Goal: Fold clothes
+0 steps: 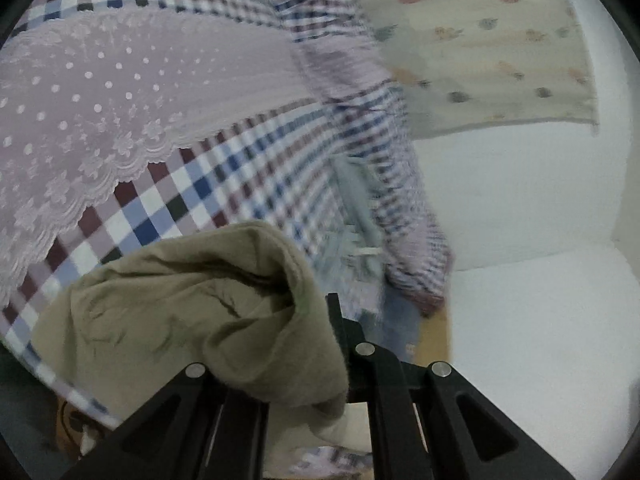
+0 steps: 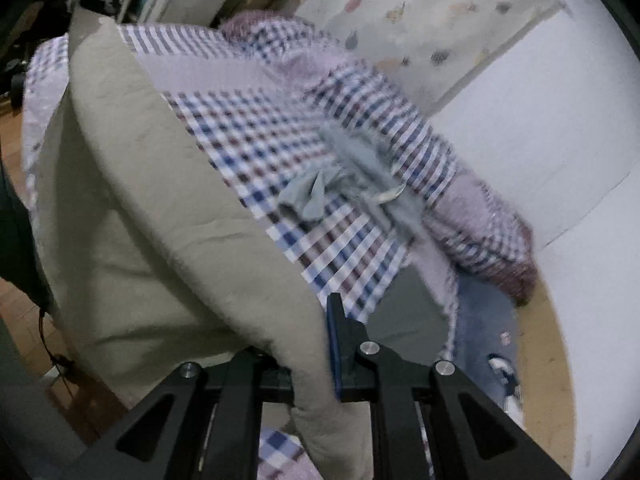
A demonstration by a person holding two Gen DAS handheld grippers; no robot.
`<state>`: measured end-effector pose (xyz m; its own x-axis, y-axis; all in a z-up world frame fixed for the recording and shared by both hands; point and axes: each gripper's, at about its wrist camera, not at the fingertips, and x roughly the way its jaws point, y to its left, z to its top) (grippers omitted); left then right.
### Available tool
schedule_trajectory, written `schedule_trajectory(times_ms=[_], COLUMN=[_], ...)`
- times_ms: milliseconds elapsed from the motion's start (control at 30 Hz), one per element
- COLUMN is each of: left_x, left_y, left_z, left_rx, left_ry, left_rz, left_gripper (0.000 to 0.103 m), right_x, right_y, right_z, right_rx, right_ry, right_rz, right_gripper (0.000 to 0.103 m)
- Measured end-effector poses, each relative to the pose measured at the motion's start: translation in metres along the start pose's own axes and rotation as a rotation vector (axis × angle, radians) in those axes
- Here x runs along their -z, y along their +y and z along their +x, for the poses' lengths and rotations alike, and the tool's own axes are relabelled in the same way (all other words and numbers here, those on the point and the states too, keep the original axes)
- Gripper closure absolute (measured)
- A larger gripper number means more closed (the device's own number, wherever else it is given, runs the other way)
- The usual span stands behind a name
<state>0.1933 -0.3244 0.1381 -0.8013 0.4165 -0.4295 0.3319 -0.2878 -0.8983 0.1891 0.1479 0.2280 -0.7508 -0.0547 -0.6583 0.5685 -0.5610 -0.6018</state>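
Note:
A khaki garment [image 1: 192, 312] is held between both grippers above a bed with a checked cover [image 1: 224, 184]. My left gripper [image 1: 320, 344] is shut on a bunched corner of it; the cloth drapes over and hides the left finger. In the right wrist view the same khaki garment [image 2: 152, 216] hangs stretched out to the left, and my right gripper [image 2: 316, 344] is shut on its edge. A crumpled grey-blue garment [image 2: 352, 184] lies on the checked cover [image 2: 256, 136] ahead; it also shows in the left wrist view [image 1: 356, 208].
A lilac lace panel [image 1: 100, 112] crosses the bed cover. A checked pillow [image 2: 472, 208] lies along the white wall [image 2: 540, 128]. A cream dotted curtain [image 1: 480, 48] hangs behind. A blue rug [image 2: 484, 328] and wooden floor [image 2: 540, 360] lie below the bed's edge.

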Motion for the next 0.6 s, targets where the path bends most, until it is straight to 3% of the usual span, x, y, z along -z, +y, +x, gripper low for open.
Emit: schedule_trajectory(times_ms=[167,367,467,600], left_x=[-0.037,-0.075,-0.085,-0.095], left_y=[0.012,0.052,0.066,0.058], left_z=[0.073,0.154,0.166,0.149], left_rx=[-0.127,-0.252,-0.254,-0.111], left_ry=[0.025,0.089,0.11,0.057], left_rz=[-0.074,-0.238,-0.302,-0.289], left_gripper=[0.097,0.094,0.087,0.04], right_x=[-0.011,-0.025,-0.019,-0.001], right_y=[-0.014,-0.045,-0.059,-0.086], right_z=[0.089,0.194,0.243,0.278], right_rx=[-0.089,-0.326,-0.458,-0.549], right_ry=[0.095,0.232,0.308,0.348], right_rz=[0.026,0.108,0.211,0.421], right_gripper=[0.093,0.092,0.086,0.062])
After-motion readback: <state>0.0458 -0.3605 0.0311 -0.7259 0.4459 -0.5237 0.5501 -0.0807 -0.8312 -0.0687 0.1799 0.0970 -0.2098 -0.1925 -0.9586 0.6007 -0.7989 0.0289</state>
